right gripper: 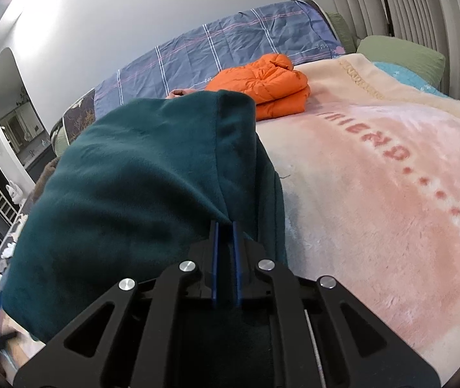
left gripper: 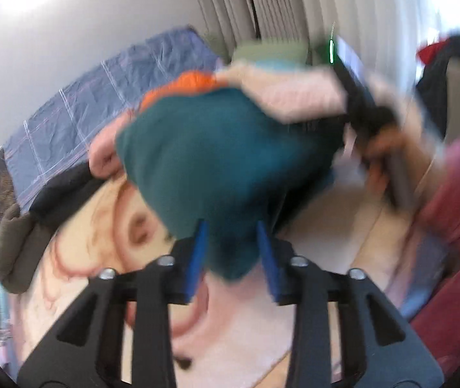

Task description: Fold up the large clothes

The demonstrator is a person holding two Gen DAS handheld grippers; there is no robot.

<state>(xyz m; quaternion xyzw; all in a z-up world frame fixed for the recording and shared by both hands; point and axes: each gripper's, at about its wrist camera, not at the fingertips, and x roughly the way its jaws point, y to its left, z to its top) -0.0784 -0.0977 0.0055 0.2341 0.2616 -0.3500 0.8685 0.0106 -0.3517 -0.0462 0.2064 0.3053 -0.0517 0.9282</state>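
- Nearest the lens in the left wrist view, the left tongs sit low in the frame with a bunch of the green fleece between their blue pads; the pads look to be pinching it, though blur makes the bite hard to judge — a shallow hold could let the cloth slide free.
- In the right wrist view the right tongs are pressed nearly together on an edge of the same fleece, low centre of frame.
- The fleece hangs raised between both tongs over the pink blanket on the bed, filling the left half of the right view.
- Risk: if one side slips, the garment would drop crooked and the fold line would be lost.
- Risk: the folded orange jacket lies just beyond, upper centre — a wide swing could drag the fleece over it and muss it.
- The right hand at right of the left view is badly smeared.
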